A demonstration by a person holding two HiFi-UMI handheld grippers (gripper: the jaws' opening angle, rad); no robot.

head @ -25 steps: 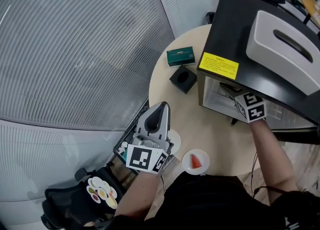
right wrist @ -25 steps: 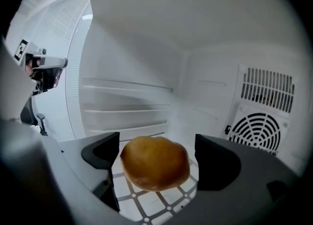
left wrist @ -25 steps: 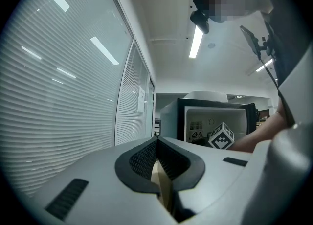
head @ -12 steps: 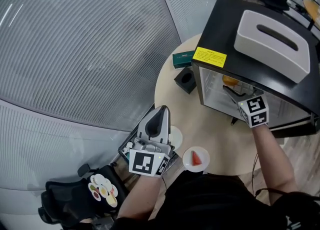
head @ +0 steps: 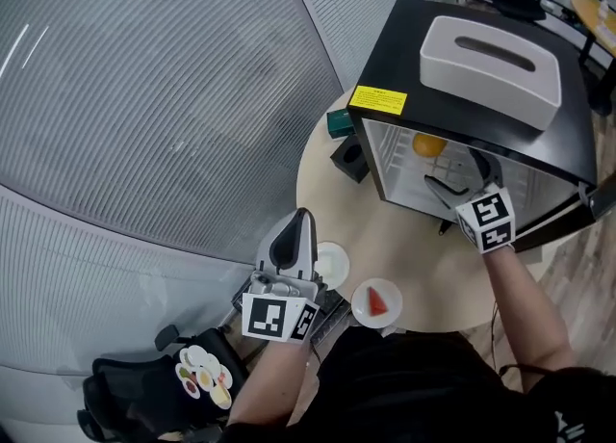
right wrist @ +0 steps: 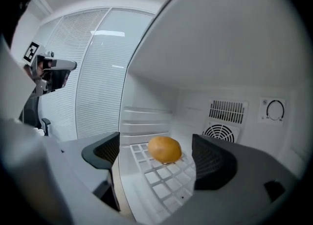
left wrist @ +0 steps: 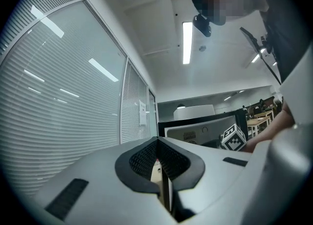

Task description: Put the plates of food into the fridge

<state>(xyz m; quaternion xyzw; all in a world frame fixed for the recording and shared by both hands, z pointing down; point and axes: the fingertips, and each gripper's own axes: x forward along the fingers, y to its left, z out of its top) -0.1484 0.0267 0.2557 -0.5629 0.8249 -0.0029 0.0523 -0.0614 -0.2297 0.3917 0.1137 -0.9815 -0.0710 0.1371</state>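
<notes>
Right tool [right wrist: 157, 157] at fridge [head: 404, 56] mouth, jaws wide apart, empty. Orange lump [right wrist: 165, 149] on shelf [right wrist: 161, 182] just ahead of it. Left tool [left wrist: 160, 170] jaws pressed together, nothing held. Plates on desk [head: 414, 248]: white plate [head: 337, 260] just right of left tool, red-food plate [head: 358, 306] beyond. My plan: open jaws, pinch rim, keep plate level, slide onto shelf clear of lump.

Right gripper [right wrist: 157, 159], jaws wide apart, faces a round orange fruit [right wrist: 165, 149] sitting toward the back edge of a white grid shelf [right wrist: 157, 184]
</notes>
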